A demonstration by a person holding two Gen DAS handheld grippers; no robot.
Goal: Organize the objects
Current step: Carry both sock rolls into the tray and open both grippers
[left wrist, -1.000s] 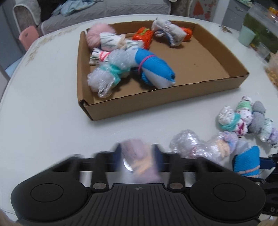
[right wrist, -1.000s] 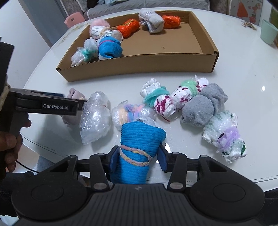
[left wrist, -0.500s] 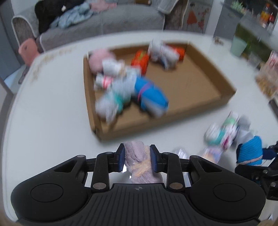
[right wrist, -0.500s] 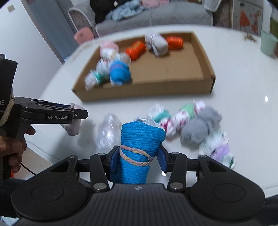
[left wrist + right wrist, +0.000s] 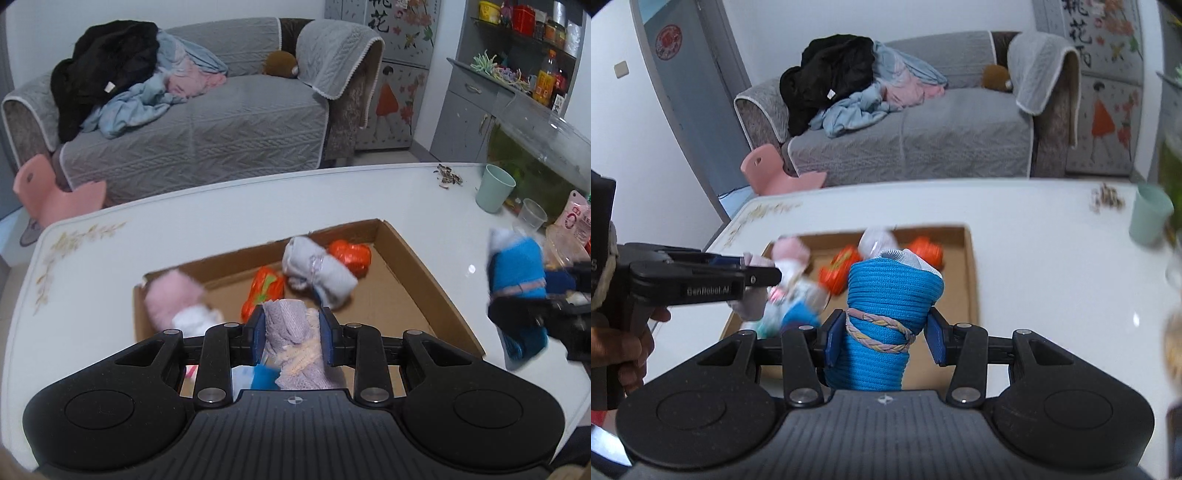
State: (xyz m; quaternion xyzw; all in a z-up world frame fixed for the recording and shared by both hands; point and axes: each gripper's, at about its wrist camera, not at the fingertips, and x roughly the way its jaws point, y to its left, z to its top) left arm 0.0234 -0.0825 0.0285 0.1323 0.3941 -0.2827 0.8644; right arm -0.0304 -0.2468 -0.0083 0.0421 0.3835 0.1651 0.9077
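Observation:
My left gripper point(image 5: 291, 338) is shut on a lilac sock roll point(image 5: 291, 332) tied with a pale band, held over the near left part of the cardboard tray point(image 5: 424, 273). My right gripper point(image 5: 882, 332) is shut on a blue sock roll point(image 5: 890, 295) tied with a braided band, held above the tray's near edge point(image 5: 971, 280); that roll also shows in the left wrist view point(image 5: 517, 273). In the tray lie a pink roll point(image 5: 170, 299), two orange rolls point(image 5: 262, 291) and a grey roll point(image 5: 317, 269).
A mint cup point(image 5: 493, 188), a clear cup point(image 5: 532, 219) and snack packets point(image 5: 572, 221) stand at the table's far right. A grey sofa point(image 5: 207, 122) with clothes and a pink stool point(image 5: 55, 192) lie beyond the table. The left gripper shows in the right wrist view point(image 5: 701, 280).
Both grippers have lifted off the table with their rolls and moved forward over the tray. The loose rolls on the table have dropped out of view.

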